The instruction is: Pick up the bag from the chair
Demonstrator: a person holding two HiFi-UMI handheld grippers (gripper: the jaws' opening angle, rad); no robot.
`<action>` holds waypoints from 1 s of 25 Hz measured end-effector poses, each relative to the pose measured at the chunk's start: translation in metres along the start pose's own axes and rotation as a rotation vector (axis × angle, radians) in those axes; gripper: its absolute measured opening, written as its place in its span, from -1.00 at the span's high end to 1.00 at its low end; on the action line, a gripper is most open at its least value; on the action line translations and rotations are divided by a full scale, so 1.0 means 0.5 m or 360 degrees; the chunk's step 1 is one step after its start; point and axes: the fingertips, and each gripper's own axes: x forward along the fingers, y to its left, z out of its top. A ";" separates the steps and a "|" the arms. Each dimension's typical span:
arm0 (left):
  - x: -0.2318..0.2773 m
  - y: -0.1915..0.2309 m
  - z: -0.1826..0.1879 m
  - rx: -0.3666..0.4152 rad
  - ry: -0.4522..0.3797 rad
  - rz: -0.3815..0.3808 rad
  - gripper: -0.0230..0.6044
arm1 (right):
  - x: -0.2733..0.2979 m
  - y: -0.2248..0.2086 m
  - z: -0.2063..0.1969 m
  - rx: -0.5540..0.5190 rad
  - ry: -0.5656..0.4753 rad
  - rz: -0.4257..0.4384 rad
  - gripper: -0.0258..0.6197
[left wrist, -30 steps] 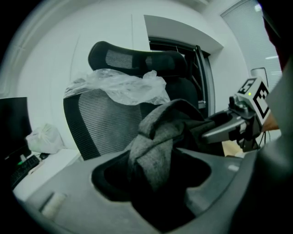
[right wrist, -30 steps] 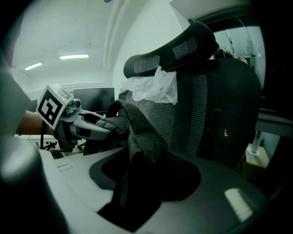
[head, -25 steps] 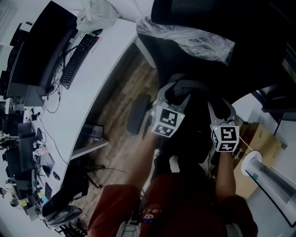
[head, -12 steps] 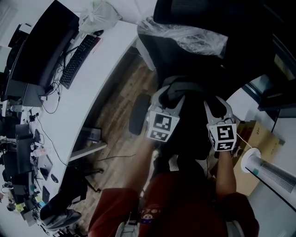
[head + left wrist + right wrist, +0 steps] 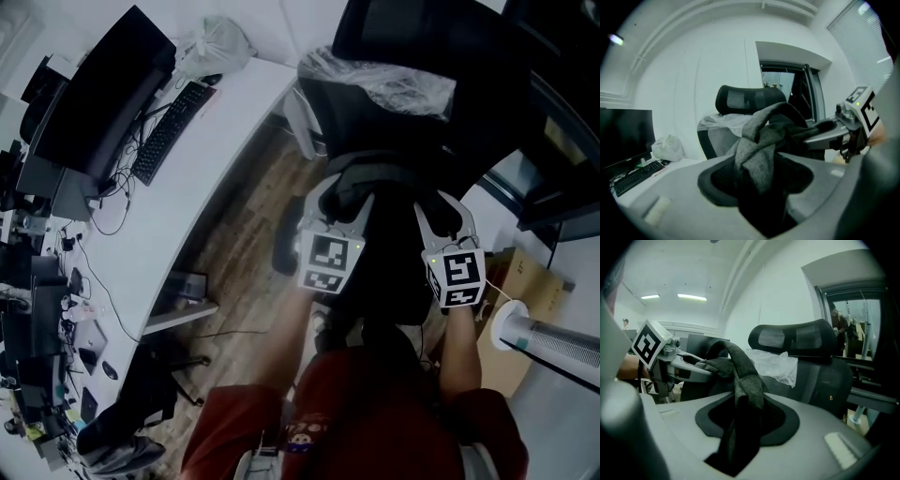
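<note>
dim head view, paler gripper views
the head view is dark, the bag (image 5: pixel 370 178) lost in black shadow. ceiling lights (image 5: pixel 691 297) glow in the right gripper view; walls (image 5: pixel 778 301) look washed out. every view bends at its edges, with dark corners and blurred foreground.

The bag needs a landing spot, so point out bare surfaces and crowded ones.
Bare for the bag: the white desk between the keyboard and its curved near edge, and the wood floor between desk and chair. Crowded: the desk's left end by the monitor, tangled with cables, and the right side with cardboard box.
</note>
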 end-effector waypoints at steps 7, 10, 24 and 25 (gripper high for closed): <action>-0.090 -0.007 0.029 0.0021 -0.0058 -0.0023 0.21 | -0.063 0.061 0.044 -0.0053 -0.0036 -0.0043 0.51; -0.126 -0.019 0.032 0.0025 -0.0068 -0.0046 0.21 | -0.094 0.087 0.050 -0.0059 -0.0039 -0.0062 0.51; -0.296 -0.102 -0.012 0.0013 -0.0017 -0.0178 0.21 | -0.249 0.225 0.012 -0.0007 0.0024 -0.0143 0.51; -0.307 -0.109 -0.015 0.0013 -0.0018 -0.0185 0.21 | -0.259 0.233 0.009 -0.0004 0.0026 -0.0147 0.51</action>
